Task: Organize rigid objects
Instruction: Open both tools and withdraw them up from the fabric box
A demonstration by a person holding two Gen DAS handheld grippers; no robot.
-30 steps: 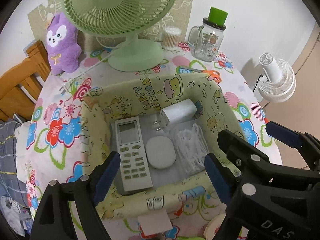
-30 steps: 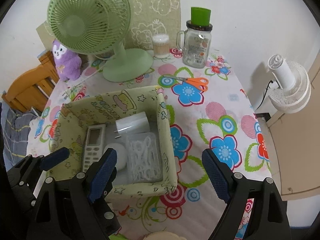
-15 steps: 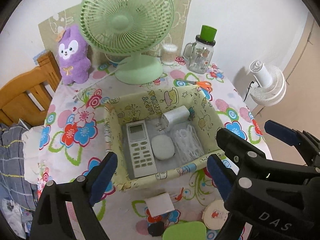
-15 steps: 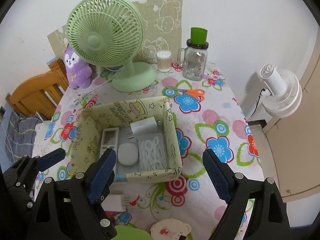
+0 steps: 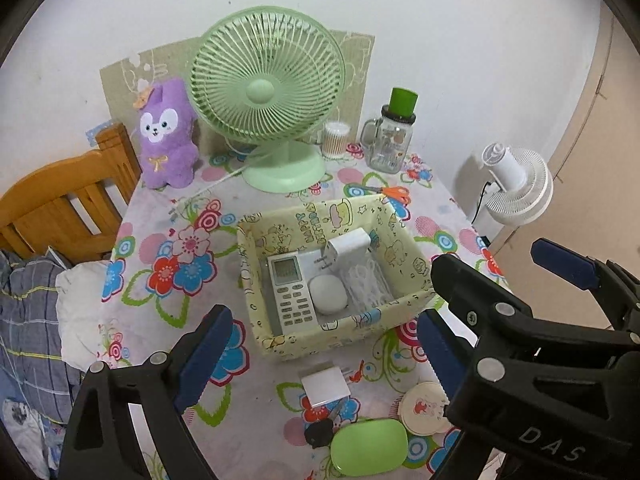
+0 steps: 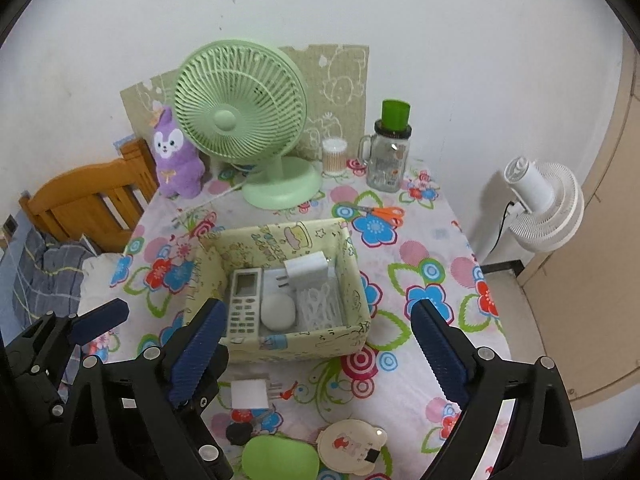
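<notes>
1. Between both sets of jaws sits the storage box (image 5: 336, 280), already holding a remote (image 5: 290, 290) and a charger (image 5: 348, 246).
2. Left gripper (image 5: 320, 356) wide and empty; right gripper (image 6: 316, 350) opening, empty.
3. Next, I'd judge: the white plug (image 5: 325, 388) just below the jaws needs grabbing.

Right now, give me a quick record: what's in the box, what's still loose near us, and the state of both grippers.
box: remote, white puck, charger, clear bag
loose in front: white plug, green case, round coaster, black key
left gripper: open, nothing between
right gripper: opening, nothing between
</notes>
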